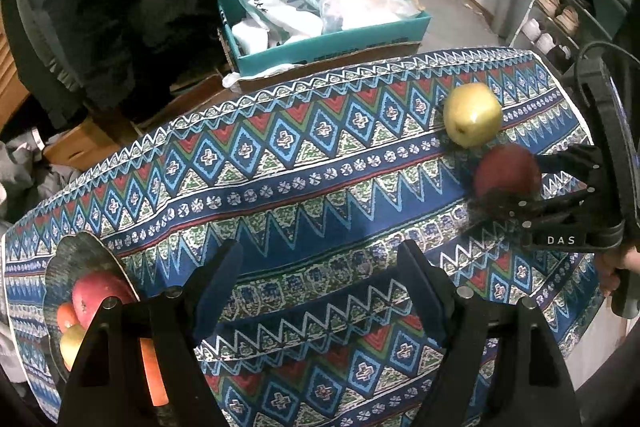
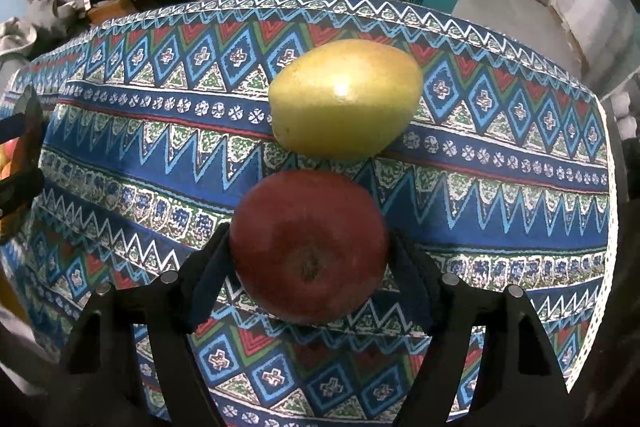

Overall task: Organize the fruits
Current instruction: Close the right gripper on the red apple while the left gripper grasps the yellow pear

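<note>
A red apple [image 2: 310,247] sits between the fingers of my right gripper [image 2: 310,259], which is shut on it just above the patterned tablecloth [image 2: 120,155]. In the left wrist view the same apple [image 1: 506,171] is blurred, with the right gripper [image 1: 520,183] around it. A yellow-green pear [image 2: 344,105] lies just behind it, also seen in the left wrist view [image 1: 473,114]. My left gripper [image 1: 320,287] is open and empty over the cloth. A dark plate [image 1: 80,259] at the lower left holds a red apple [image 1: 100,297], an orange fruit, a yellow fruit and a carrot [image 1: 154,375].
Behind the table stands a teal box [image 1: 332,39] with white bags and a plastic bag. A dark coat hangs at the back left. A shoe rack [image 1: 568,11] stands at the right. The table's far edge runs close behind the pear.
</note>
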The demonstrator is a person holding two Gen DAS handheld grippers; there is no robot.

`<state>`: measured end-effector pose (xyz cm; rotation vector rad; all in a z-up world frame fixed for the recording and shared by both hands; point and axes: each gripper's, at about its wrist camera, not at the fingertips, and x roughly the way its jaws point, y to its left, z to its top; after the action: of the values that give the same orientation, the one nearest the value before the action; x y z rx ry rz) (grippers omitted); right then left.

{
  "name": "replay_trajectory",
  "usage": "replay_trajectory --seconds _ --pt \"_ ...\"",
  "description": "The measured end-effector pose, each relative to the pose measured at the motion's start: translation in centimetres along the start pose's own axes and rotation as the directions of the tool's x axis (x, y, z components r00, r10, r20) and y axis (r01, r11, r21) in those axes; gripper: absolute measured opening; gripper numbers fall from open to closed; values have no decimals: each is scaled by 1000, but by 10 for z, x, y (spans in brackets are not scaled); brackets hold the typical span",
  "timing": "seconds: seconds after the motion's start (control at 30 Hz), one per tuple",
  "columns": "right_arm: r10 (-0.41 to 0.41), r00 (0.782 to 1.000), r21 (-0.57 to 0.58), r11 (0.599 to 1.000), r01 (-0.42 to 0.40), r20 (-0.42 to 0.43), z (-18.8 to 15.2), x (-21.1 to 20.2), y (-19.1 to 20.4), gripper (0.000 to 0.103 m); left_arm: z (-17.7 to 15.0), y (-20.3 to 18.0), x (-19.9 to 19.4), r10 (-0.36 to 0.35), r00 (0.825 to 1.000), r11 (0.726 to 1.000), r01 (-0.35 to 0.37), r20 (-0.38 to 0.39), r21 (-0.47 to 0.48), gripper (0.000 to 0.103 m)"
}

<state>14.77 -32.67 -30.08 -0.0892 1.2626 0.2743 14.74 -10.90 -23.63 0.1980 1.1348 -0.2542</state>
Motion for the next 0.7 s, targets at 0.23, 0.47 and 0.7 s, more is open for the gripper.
replay_trajectory --seconds 0.23,0.47,0.7 --pt "-7 998 81 997 3 55 -5 -29 -29 76 15 -17 4 -38 999 999 38 -2 8 81" --pt "-38 995 171 985 21 95 -7 -46 -69 76 41 -55 10 -66 998 994 65 13 83 81" --pt "-60 992 227 973 34 108 -10 -50 -96 76 66 -93 25 -101 995 981 99 5 168 81"
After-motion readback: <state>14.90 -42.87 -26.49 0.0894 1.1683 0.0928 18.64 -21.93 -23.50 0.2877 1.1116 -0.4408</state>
